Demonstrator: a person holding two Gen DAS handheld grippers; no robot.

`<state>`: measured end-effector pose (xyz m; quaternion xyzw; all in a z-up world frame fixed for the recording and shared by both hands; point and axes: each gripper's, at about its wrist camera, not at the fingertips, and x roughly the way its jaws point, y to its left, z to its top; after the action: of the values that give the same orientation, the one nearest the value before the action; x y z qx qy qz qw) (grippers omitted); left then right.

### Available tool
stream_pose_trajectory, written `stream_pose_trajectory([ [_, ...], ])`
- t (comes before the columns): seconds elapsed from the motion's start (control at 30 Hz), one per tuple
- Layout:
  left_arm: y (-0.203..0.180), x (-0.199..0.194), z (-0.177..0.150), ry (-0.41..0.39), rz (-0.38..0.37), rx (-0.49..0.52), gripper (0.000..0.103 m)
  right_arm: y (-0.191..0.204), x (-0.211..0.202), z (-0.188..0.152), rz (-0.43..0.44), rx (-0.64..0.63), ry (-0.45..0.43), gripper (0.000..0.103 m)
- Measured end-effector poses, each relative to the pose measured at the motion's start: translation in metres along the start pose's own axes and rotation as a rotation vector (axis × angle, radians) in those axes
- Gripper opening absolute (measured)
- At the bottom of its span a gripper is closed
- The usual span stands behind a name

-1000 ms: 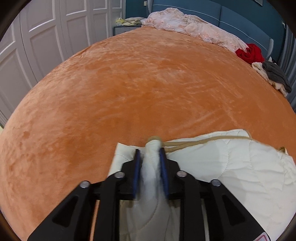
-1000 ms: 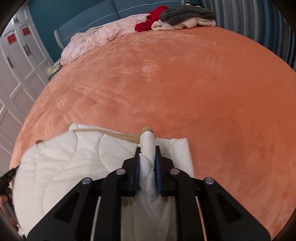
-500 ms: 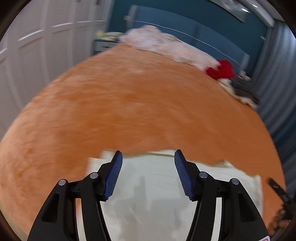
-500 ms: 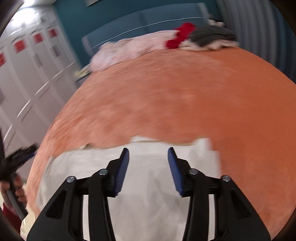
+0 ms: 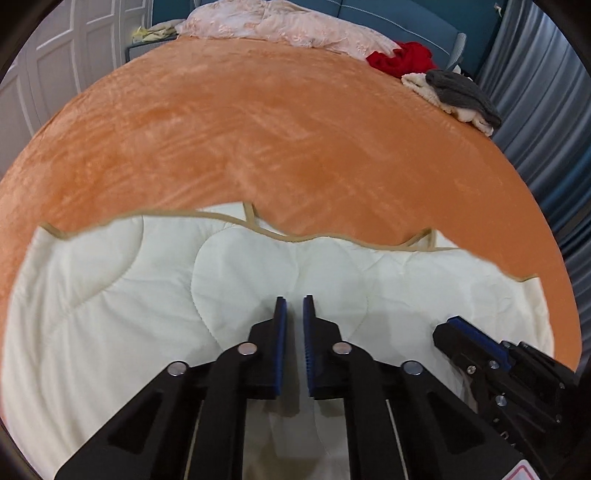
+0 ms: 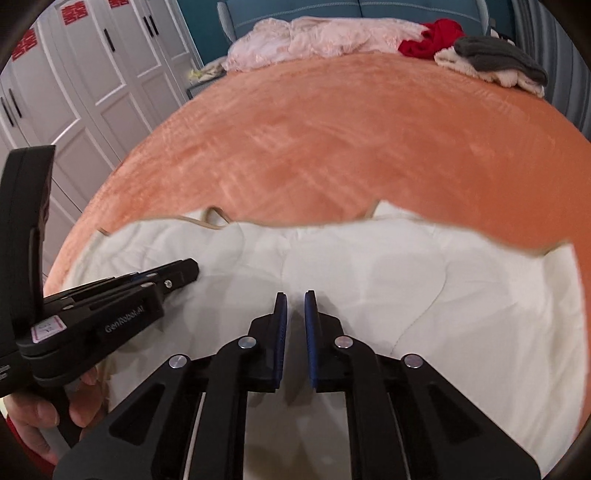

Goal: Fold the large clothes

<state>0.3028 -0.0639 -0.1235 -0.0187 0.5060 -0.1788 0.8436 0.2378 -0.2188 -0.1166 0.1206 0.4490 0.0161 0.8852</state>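
A cream quilted garment with tan edging lies folded flat on the near part of the orange bed; it also shows in the right wrist view. My left gripper hovers over the garment's middle, jaws nearly together and empty. My right gripper hovers over the garment too, jaws nearly together and empty. The right gripper shows at the lower right of the left wrist view. The left gripper shows at the left of the right wrist view.
A pink blanket, a red garment and a grey and cream pile lie at the bed's far end. White wardrobe doors stand on the left. Grey curtains hang on the right.
Both grippers let go of the cream garment, opened wide, then closed to a narrow gap. They pulled back above it. The garment now lies flat with its tan edge forward.
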Motion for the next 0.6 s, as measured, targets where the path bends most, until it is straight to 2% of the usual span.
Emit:
stream_pose_trajectory([
  [0.2,0.011,0.016,-0.009,-0.018,-0.015,-0.039,0.000,-0.009,0.021,-0.004,0.003,0.023,0.023,0.005],
  [0.6,0.003,0.029,-0.013,-0.062,0.035,0.003,0.001,-0.010,0.038,-0.012,-0.012,0.014,0.002,0.004],
])
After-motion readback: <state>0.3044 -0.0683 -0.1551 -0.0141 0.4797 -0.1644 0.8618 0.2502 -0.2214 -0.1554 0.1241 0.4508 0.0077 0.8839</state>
